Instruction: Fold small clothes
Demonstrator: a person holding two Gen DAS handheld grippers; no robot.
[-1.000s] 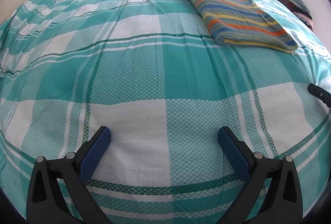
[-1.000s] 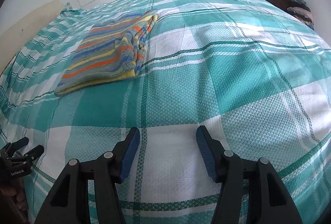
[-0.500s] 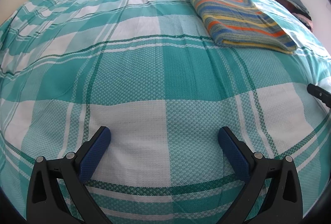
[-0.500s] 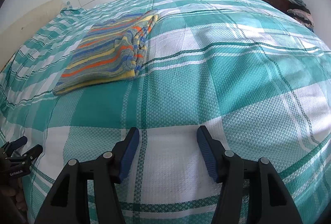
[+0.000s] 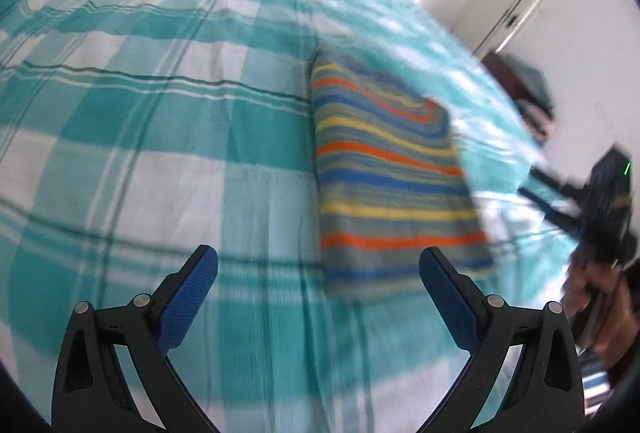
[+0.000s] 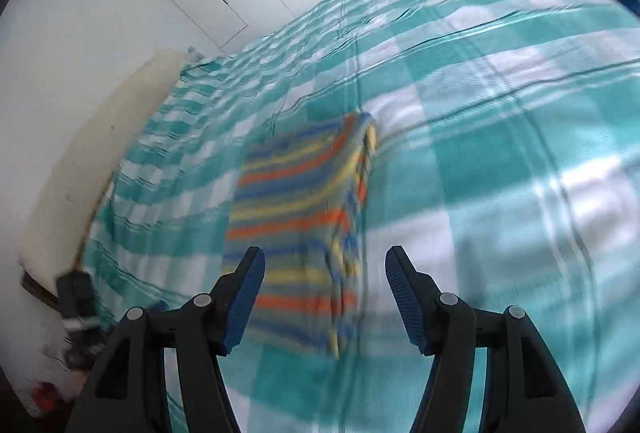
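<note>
Striped in orange, yellow and blue, the folded knit garment point(image 5: 392, 173) lies flat on the teal-and-white checked bedspread point(image 5: 160, 137), toward one o'clock from the left gripper point(image 5: 319, 275), whose jaws stand wide with nothing between them. Ahead of the right gripper point(image 6: 325, 273), at twelve o'clock, the same garment lies apart from the jaws, which are opening on empty air.

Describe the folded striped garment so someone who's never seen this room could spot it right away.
A bed covered in a teal-and-white checked spread fills the room. The folded garment lies flat on it. Its orange, yellow and blue stripes on grey-green make it the only multicoloured thing on the spread.
</note>
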